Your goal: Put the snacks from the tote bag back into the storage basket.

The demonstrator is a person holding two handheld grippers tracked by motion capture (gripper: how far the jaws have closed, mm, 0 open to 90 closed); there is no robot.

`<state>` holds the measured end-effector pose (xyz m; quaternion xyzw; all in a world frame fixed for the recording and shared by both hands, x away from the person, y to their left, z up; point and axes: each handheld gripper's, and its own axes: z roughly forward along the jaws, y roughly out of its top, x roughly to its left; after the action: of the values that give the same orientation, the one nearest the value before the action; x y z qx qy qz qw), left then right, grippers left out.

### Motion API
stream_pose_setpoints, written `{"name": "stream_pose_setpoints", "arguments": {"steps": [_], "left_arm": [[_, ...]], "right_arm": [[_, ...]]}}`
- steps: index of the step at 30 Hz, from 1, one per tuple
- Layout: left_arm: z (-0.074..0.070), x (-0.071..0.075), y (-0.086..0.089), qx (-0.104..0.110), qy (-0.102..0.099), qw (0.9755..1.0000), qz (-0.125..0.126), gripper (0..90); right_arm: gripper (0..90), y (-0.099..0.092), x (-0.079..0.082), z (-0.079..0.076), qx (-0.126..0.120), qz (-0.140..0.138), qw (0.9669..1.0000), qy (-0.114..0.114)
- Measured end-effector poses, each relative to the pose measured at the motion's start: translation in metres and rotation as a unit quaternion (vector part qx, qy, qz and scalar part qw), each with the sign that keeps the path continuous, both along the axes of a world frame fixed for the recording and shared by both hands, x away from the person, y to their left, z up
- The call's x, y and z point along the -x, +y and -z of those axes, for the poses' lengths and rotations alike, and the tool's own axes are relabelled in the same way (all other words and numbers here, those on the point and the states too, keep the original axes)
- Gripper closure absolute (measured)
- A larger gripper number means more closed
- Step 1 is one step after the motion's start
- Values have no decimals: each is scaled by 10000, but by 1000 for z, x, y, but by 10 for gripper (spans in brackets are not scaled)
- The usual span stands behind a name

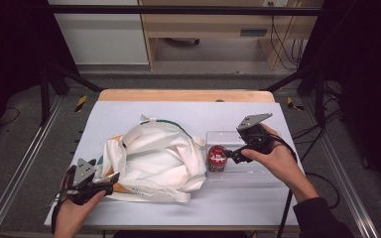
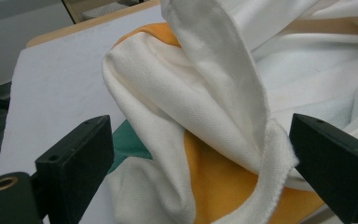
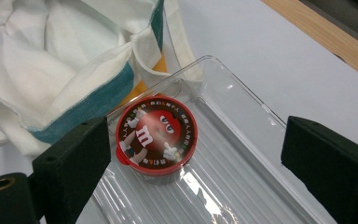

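Note:
A white cloth bag point(image 1: 154, 156) with teal and orange parts lies crumpled on the table's middle. My left gripper point(image 1: 110, 182) sits at the bag's near left corner, open, with a fold of white and orange cloth point(image 2: 223, 135) between its jaws. A round red-lidded candy tub point(image 1: 217, 157) stands at the left end of a clear plastic tray point(image 1: 250, 171). My right gripper point(image 1: 232, 154) hovers just right of the tub, open; in its own view the tub point(image 3: 156, 140) sits nearer the left jaw, untouched, on the tray point(image 3: 242, 154).
The bag's strap and teal-trimmed rim point(image 3: 98, 93) lie against the tray's left end. A pale sheet point(image 1: 129, 111) covers the table, with a wooden edge point(image 1: 183, 95) at the back. Metal frame rails point(image 1: 15, 168) run along both sides.

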<state>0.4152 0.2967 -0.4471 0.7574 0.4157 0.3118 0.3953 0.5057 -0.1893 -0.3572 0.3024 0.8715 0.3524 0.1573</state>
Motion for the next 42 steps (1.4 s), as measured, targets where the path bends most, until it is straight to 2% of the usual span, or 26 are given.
{"name": "stream_pose_setpoints", "arguments": {"steps": [8, 11, 14, 21, 25, 29, 33, 42], "left_arm": [[-1, 1, 1, 34, -59, 10000, -19, 68], [-2, 1, 2, 41, -77, 10000, -29, 68], [-2, 2, 2, 61, -99, 9999, -37, 68], [-3, 2, 3, 71, -127, 9999, -63, 66], [-3, 2, 3, 71, -147, 9998, -77, 66], [-3, 2, 3, 72, -161, 9998, -97, 64], [-4, 2, 3, 79, -184, 9997, -100, 63], [-4, 3, 4, 117, -210, 9997, -105, 63]], "right_arm": [[84, -19, 12, -7, -219, 345, 9991, -146], [85, -28, 18, -8, -286, 565, 9977, -224], [84, -34, 21, -7, -333, 667, 9969, -269], [83, -52, 33, -11, -415, 936, 9939, -405], [83, -62, 40, -12, -450, 1174, 9907, -520], [83, -72, 45, -10, -424, 1347, 9885, -546], [82, -81, 48, -5, -498, 1480, 9863, -537], [78, -92, 52, 14, -591, 1706, 9825, -468]]}}
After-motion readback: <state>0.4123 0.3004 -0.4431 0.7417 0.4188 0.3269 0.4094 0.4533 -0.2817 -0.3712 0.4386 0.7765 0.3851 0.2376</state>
